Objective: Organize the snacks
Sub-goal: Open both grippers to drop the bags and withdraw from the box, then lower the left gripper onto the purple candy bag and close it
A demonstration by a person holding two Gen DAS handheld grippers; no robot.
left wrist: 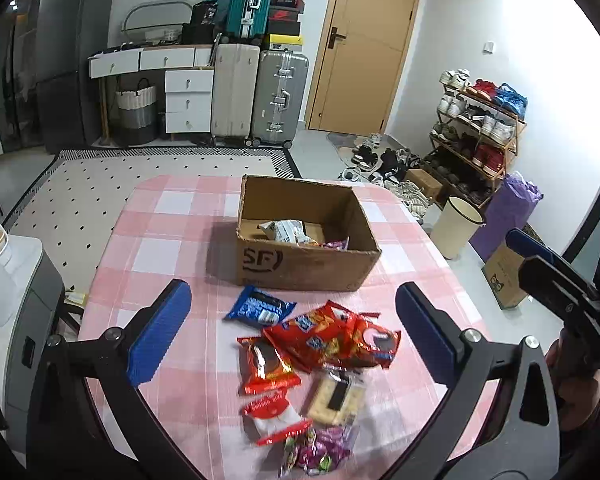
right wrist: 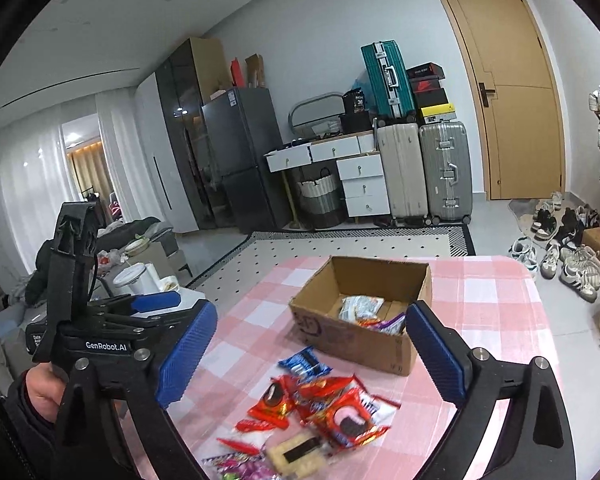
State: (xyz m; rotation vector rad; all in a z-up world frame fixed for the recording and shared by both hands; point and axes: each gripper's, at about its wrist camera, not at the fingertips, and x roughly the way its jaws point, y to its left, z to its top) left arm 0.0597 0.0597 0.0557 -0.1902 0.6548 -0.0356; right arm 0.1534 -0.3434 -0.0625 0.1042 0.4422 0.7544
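Your left gripper (left wrist: 294, 340) hangs above the near edge of the table (left wrist: 168, 240), its blue pads (left wrist: 160, 332) spread wide and holding nothing, tilted down so the snack pile (left wrist: 320, 364) sits framed between them. Your right gripper (right wrist: 312, 354) is likewise spread and empty, held a little higher and off to the right side of the table; from the left wrist view its black frame shows at the right margin with your hand (left wrist: 568, 372) wrapped round the handle. In the right wrist view your left hand (right wrist: 40, 392) grips its handle at the lower left. The pile lies loose near the table's near edge: a purple candy bag (left wrist: 320, 452) closest, then a clear pack of pale biscuits (left wrist: 336, 396) beside a red-and-white packet (left wrist: 274, 414), then several red wrappers (left wrist: 332, 340) overlapping one another, and a blue cookie packet (left wrist: 260, 308) at the far side of the pile. Just beyond it, toward the middle of the table, stands the open cardboard box (left wrist: 300, 264), holding a silvery-white bag (left wrist: 286, 230) and what looks like a purple wrapper (left wrist: 336, 245), though that one is partly hidden by the box wall.
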